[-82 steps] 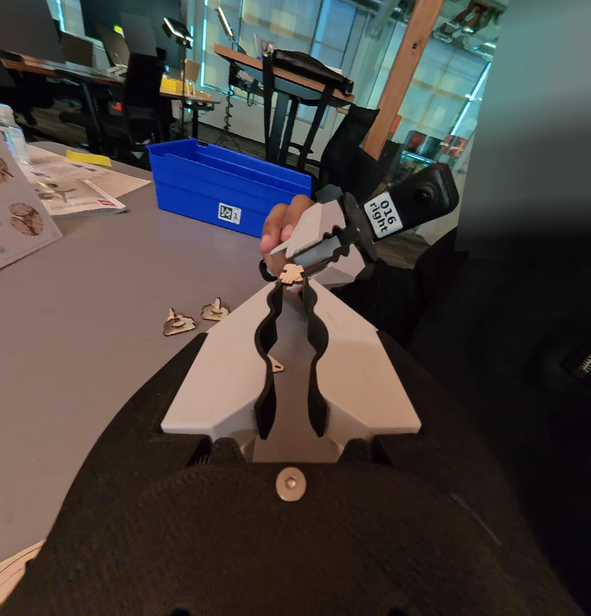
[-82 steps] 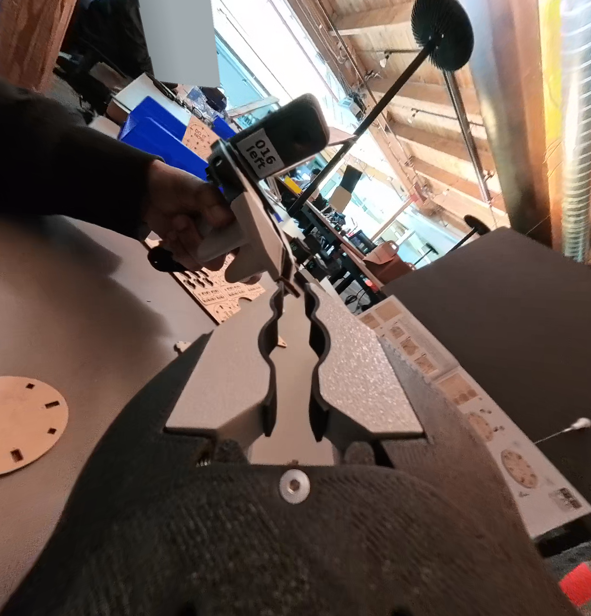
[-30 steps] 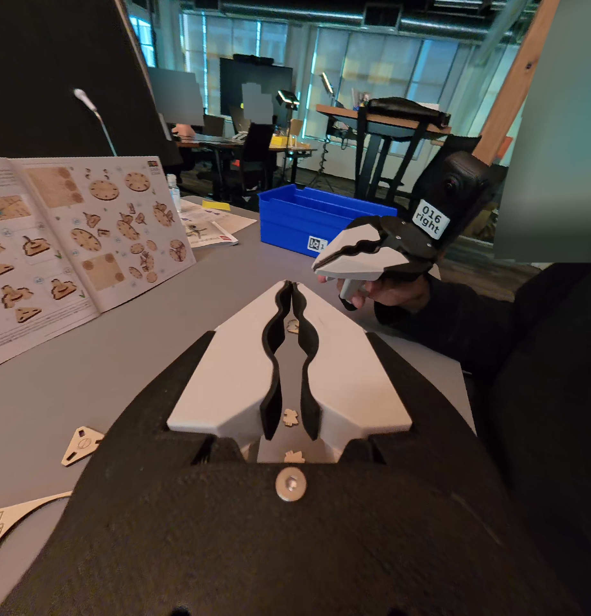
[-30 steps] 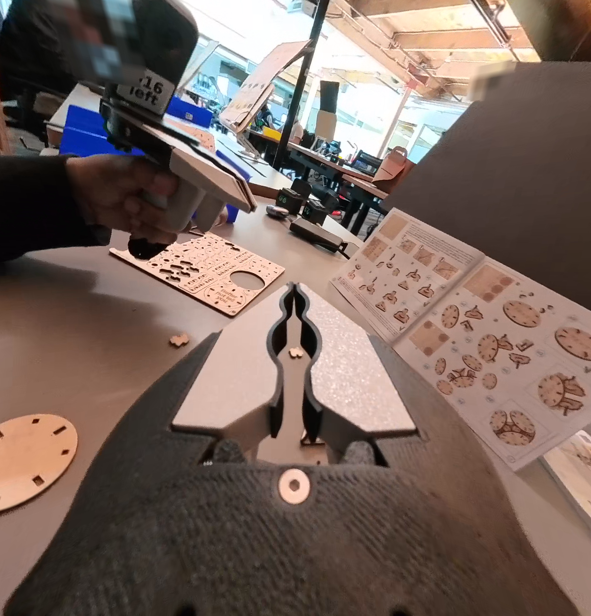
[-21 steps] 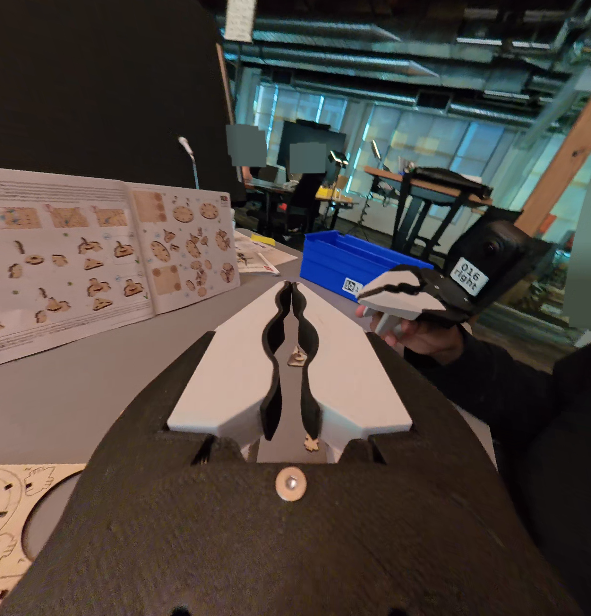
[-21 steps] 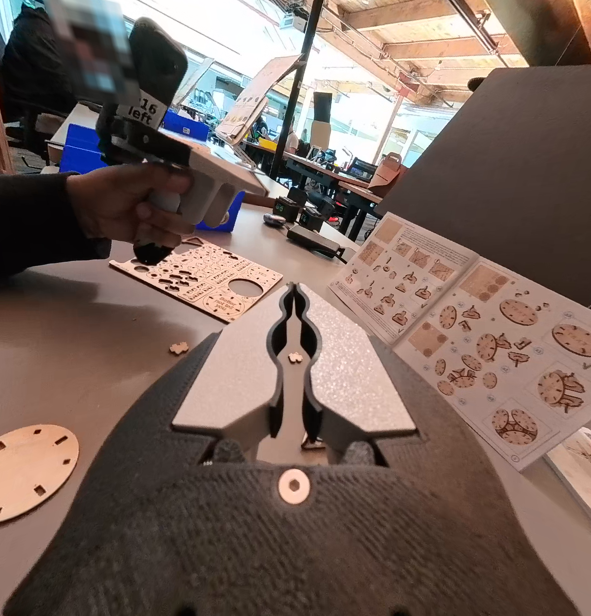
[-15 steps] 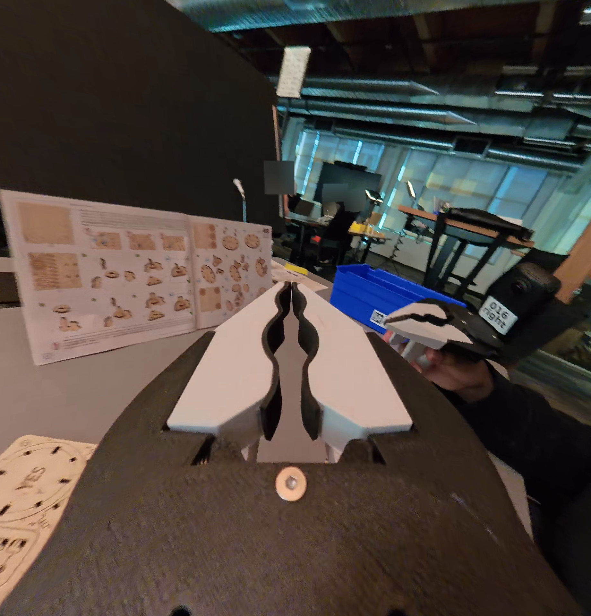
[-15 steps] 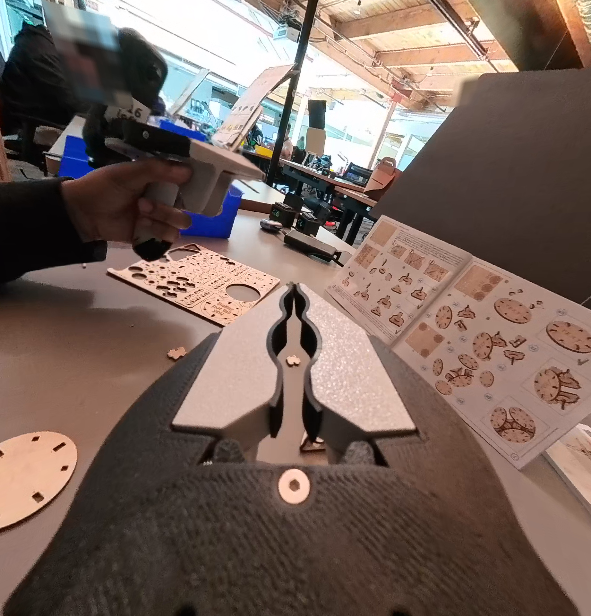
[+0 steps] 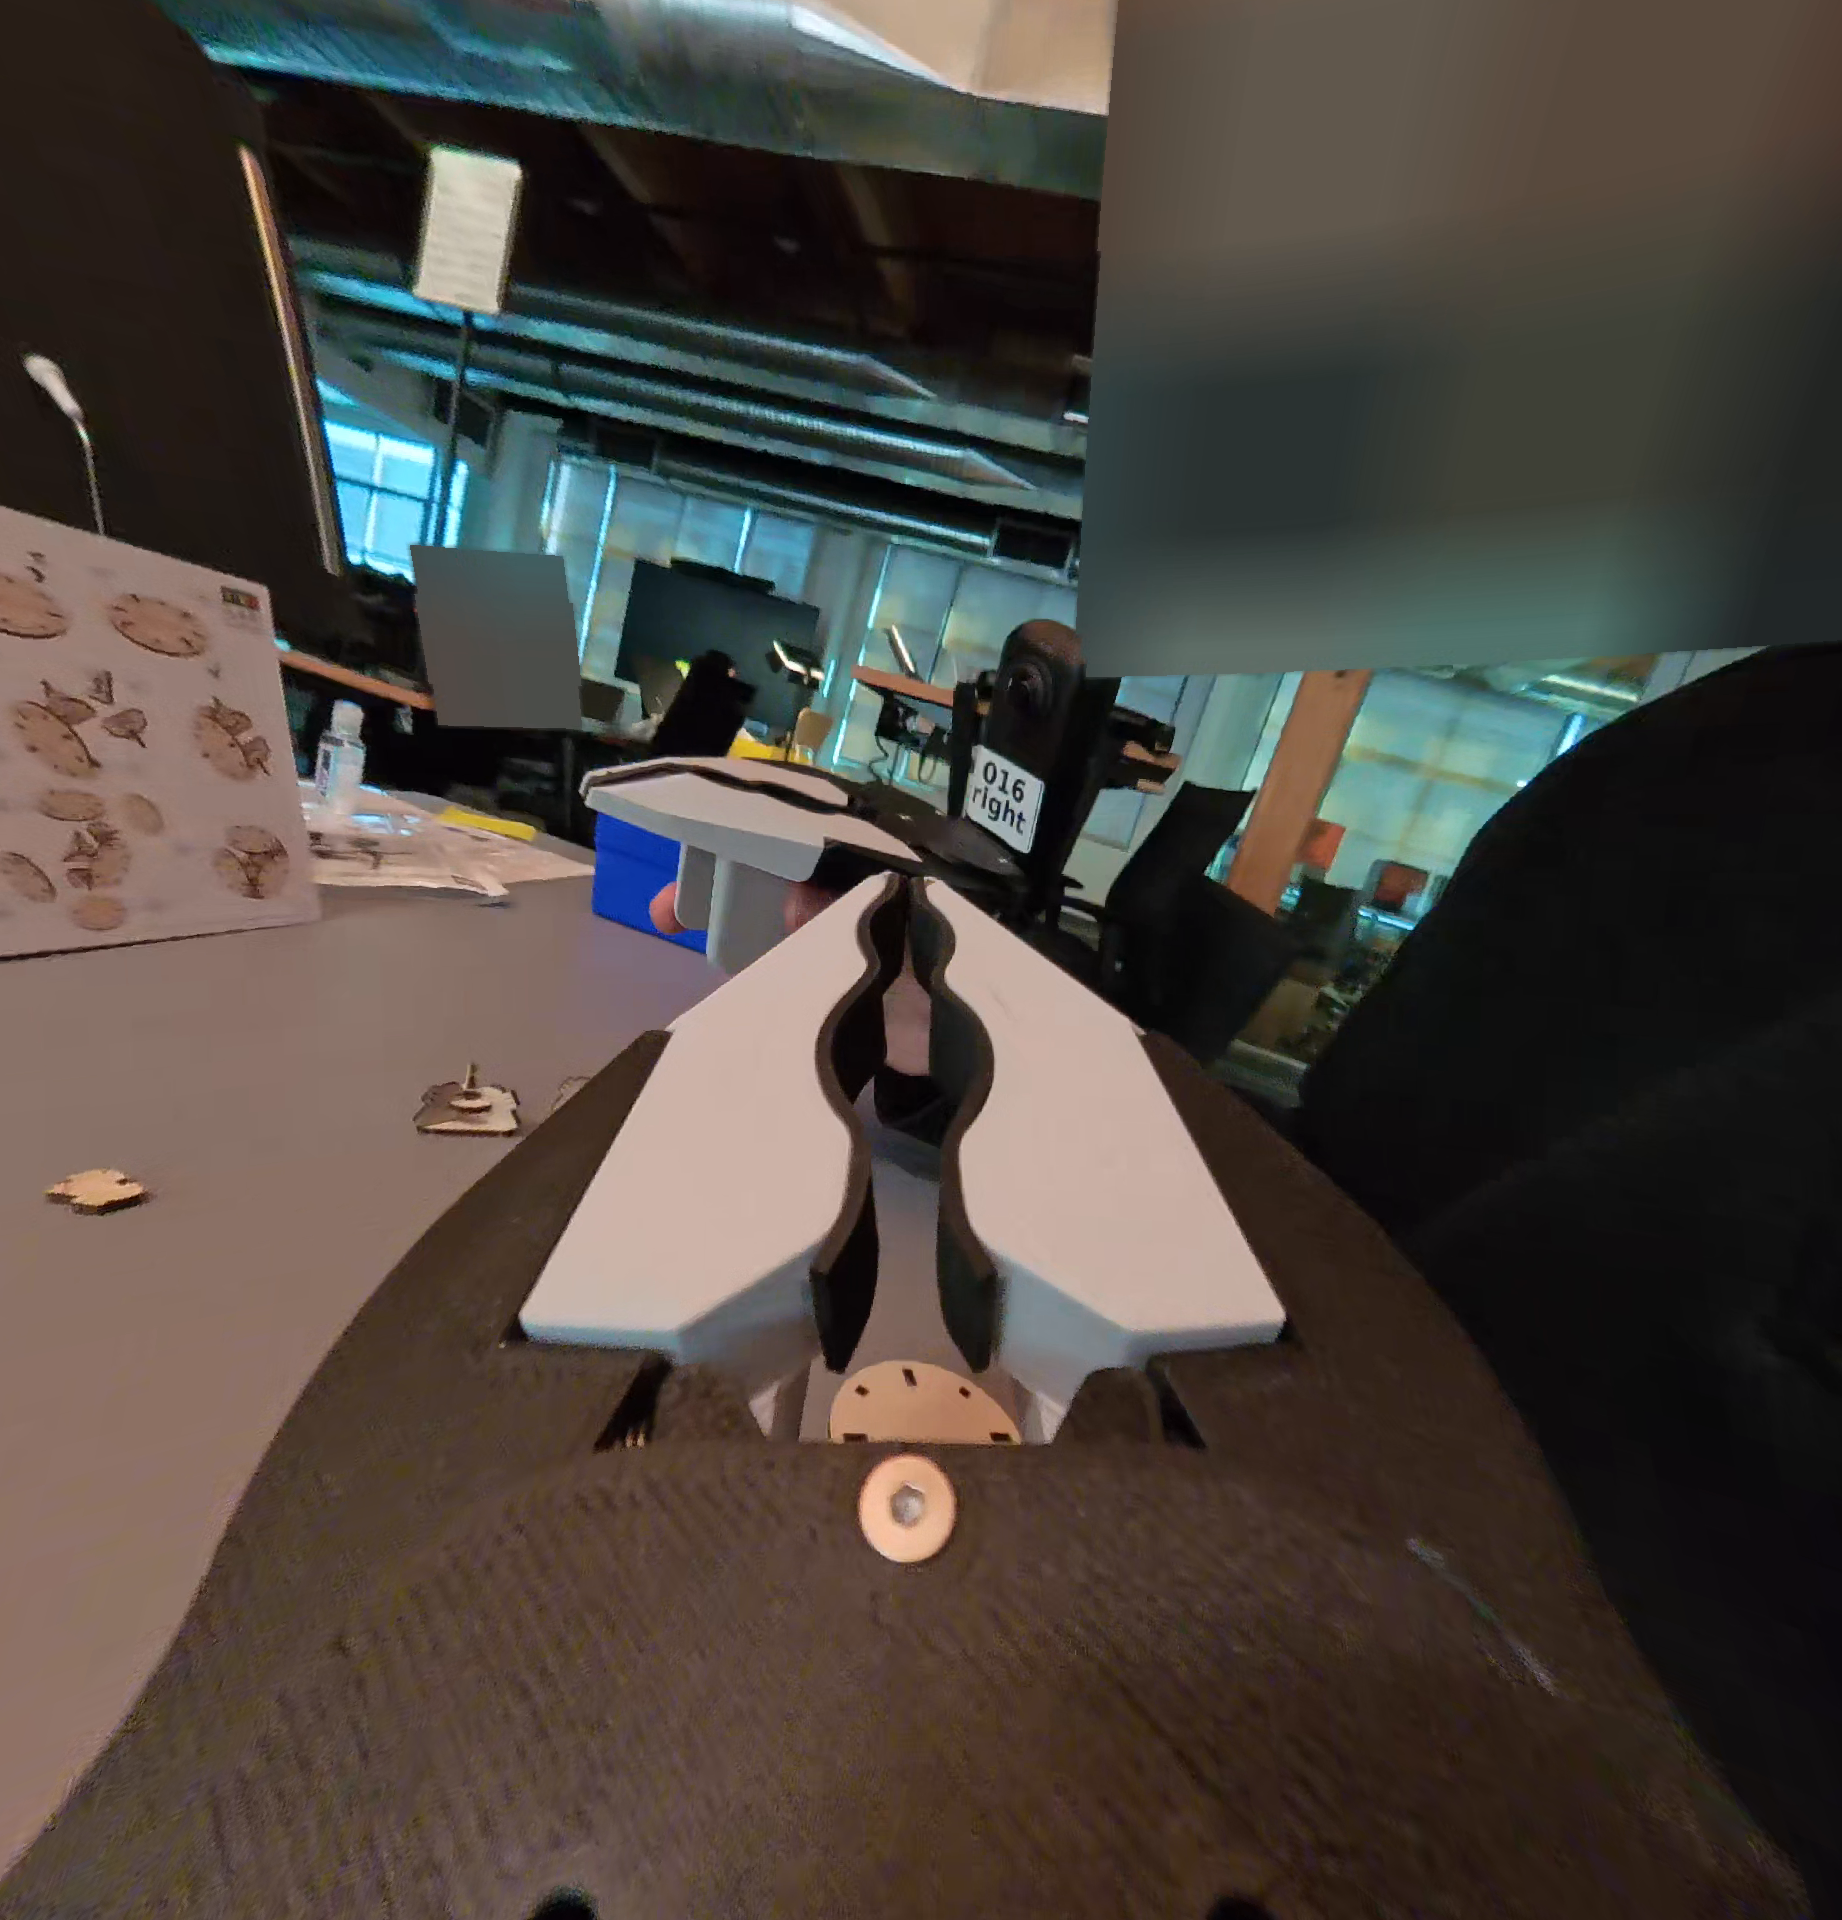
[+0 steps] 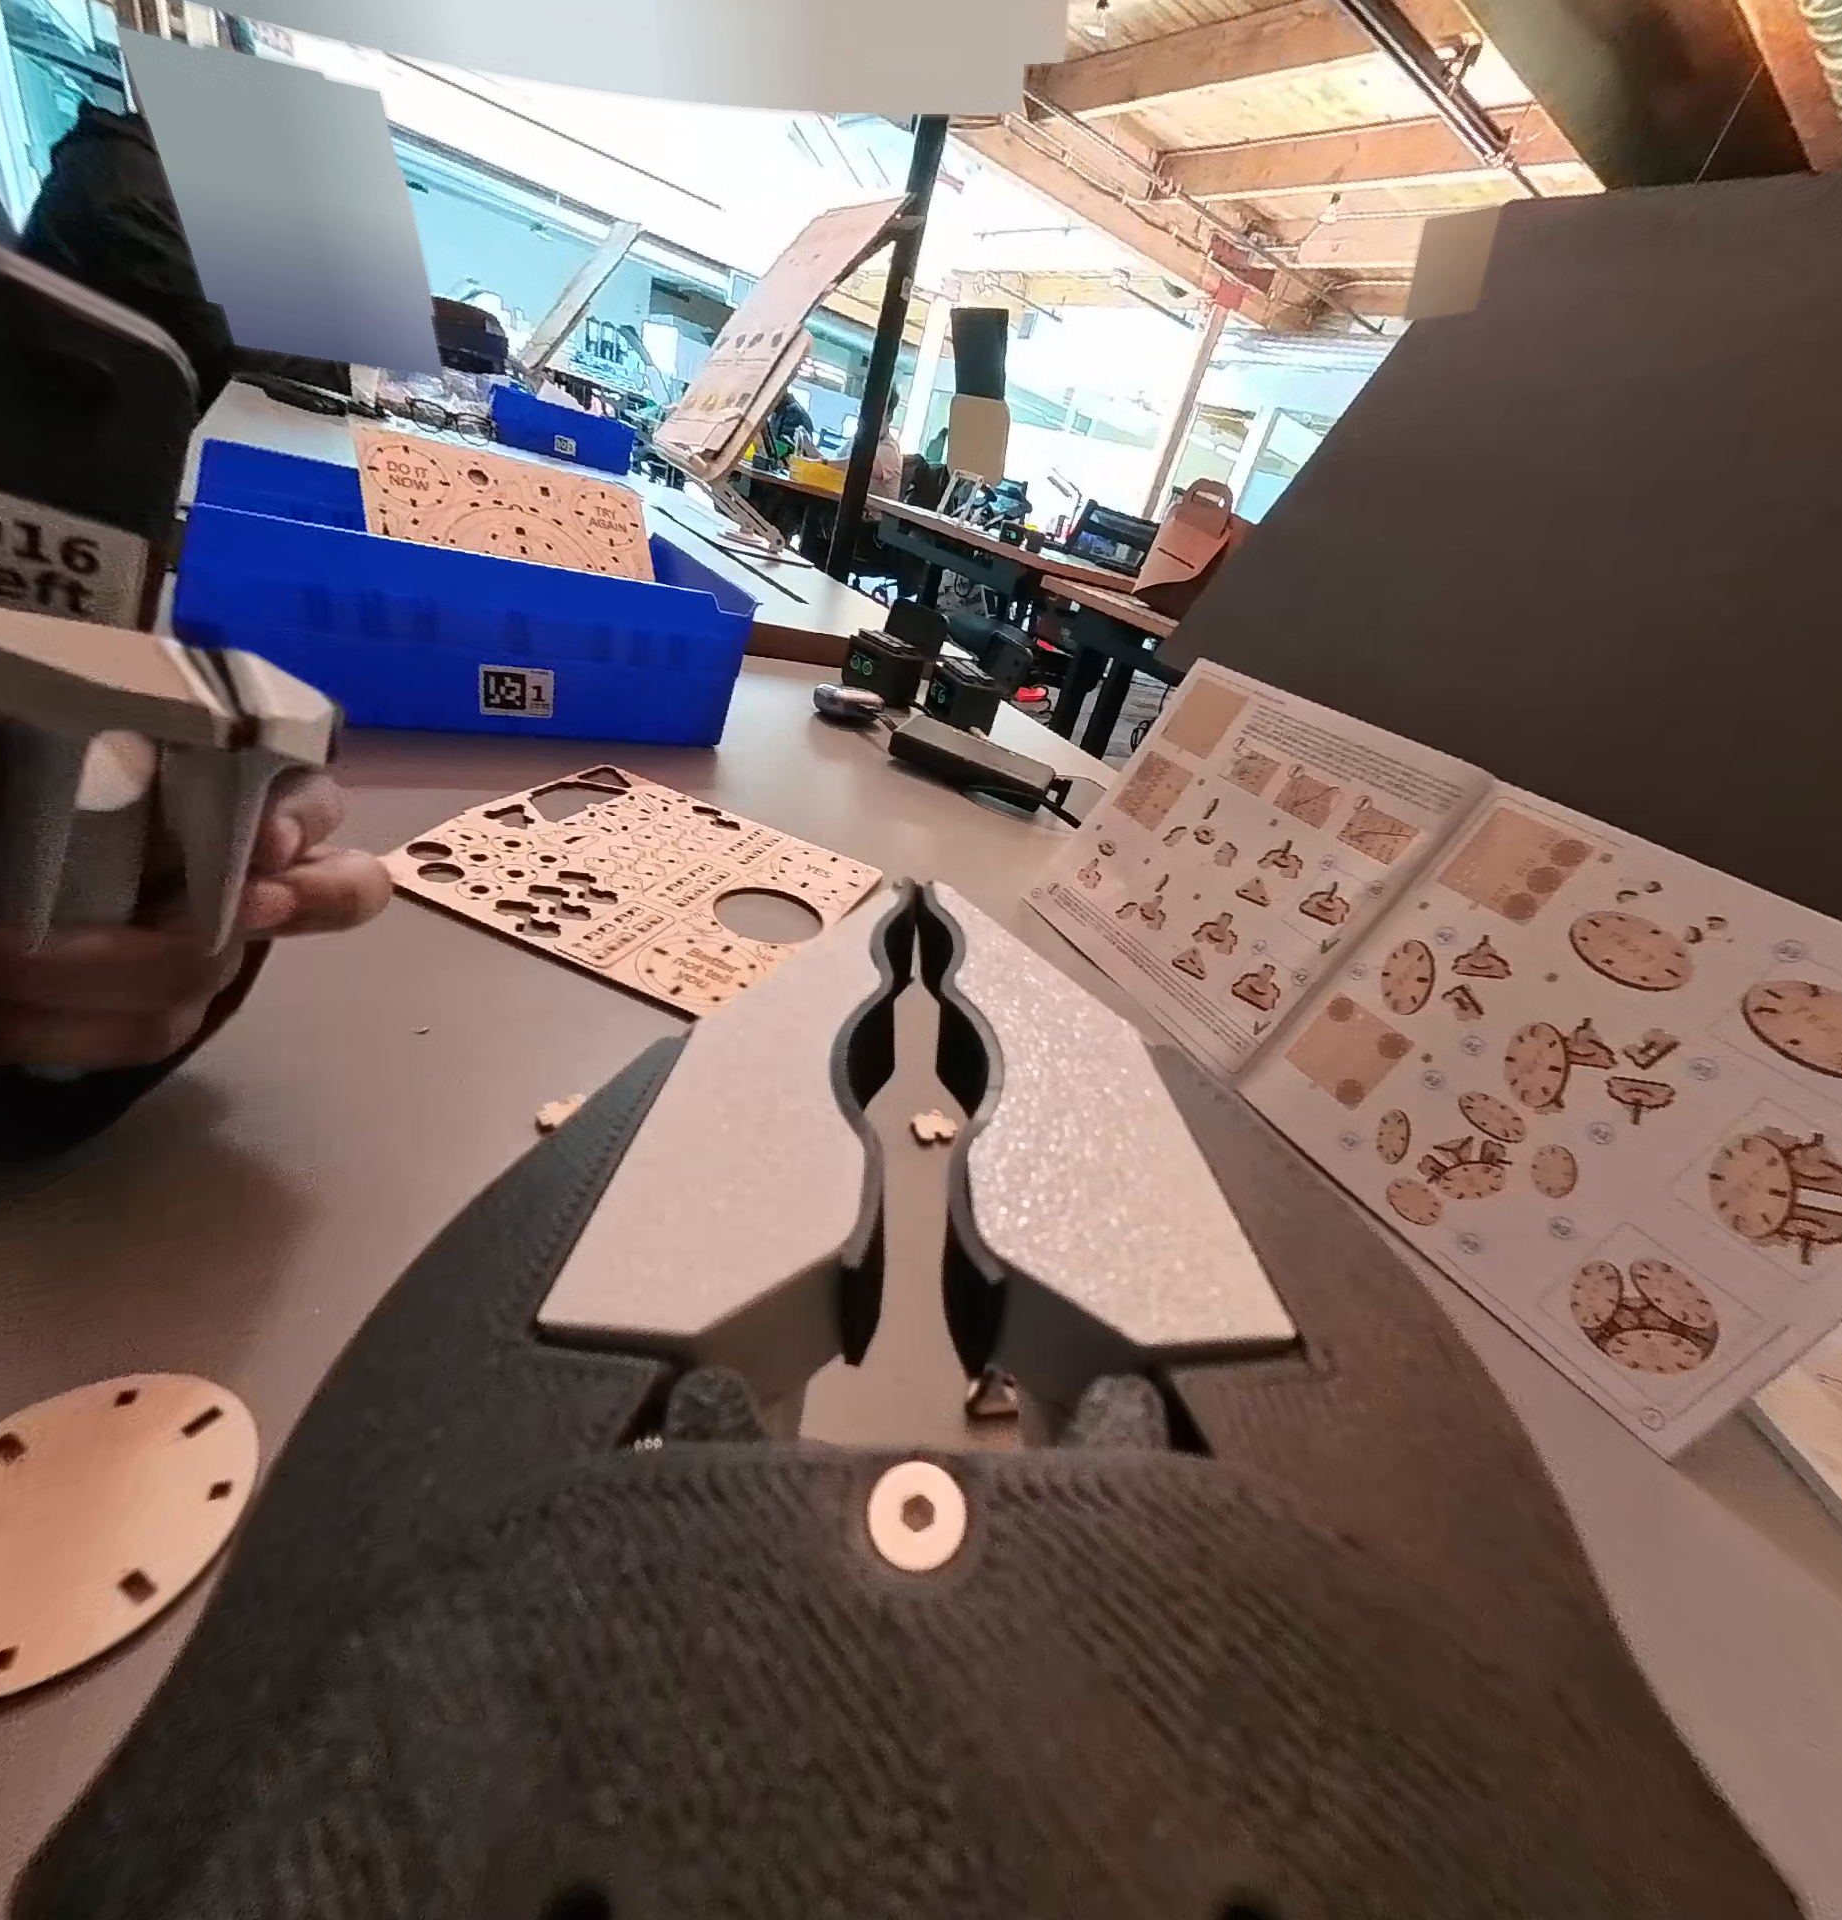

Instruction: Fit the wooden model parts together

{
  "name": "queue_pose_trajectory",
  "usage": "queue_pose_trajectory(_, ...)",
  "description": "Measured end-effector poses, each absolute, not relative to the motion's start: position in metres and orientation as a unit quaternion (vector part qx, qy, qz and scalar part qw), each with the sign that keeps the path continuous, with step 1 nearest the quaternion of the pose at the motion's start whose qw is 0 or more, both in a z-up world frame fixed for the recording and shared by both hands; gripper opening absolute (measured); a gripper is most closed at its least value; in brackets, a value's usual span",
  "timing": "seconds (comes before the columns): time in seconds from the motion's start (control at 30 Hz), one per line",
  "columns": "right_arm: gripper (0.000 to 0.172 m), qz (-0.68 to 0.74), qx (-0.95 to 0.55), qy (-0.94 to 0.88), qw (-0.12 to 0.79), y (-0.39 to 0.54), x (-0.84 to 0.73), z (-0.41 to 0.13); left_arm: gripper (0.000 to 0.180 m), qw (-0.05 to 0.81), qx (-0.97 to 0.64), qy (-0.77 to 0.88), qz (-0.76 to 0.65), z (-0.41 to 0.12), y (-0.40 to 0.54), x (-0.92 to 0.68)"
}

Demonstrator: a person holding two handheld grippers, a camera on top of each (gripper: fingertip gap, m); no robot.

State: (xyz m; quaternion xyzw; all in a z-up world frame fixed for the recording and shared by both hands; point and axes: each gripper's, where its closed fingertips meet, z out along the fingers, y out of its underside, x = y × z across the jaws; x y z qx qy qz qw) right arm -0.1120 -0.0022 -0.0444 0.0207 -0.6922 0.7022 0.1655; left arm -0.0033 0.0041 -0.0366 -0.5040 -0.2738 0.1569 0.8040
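Both tools closed, bare: left tool (image 9: 904,883), right tool (image 10: 919,889) over grey table (image 10: 377,1091)

Grey surface (image 10: 397,1060) carries: cut-out wood sheet (image 10: 636,894) near middle; blue bin (image 10: 449,644) behind it w/ another wood sheet (image 10: 501,514) standing inside. Open booklet (image 10: 1499,1039) propped at right, black adapter (image 10: 969,764) beyond it. Wood disc (image 10: 86,1507) lies flat at near left. Small wood bits (image 10: 551,1114) loose btwn disc & sheet. In left wrist view, papers (image 9: 397,852) + clear bottle (image 9: 337,743) at far edge.
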Motion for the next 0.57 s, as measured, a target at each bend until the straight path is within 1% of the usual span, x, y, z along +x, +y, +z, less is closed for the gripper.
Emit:
queue_pose_trajectory(0.07,0.000,0.706,0.016,-0.690,0.159,-0.002,-0.112,-0.044,0.000,0.808,-0.488,-0.270,0.190,-0.034,0.000,0.000)
queue_pose_trajectory(0.17,0.000,0.719,-0.001,-0.682,0.136,-0.002,-0.112,-0.041,0.000,0.791,-0.498,-0.263,0.239,-0.034,-0.003,0.001)
queue_pose_trajectory(0.3,0.000,0.737,-0.020,-0.668,0.101,0.000,-0.112,-0.037,0.000,0.784,-0.517,-0.260,0.225,-0.039,0.006,0.000)
queue_pose_trajectory(0.57,0.000,0.766,-0.051,-0.636,0.073,0.009,-0.116,-0.024,0.000,0.790,-0.504,-0.271,0.219,-0.039,0.000,-0.003)
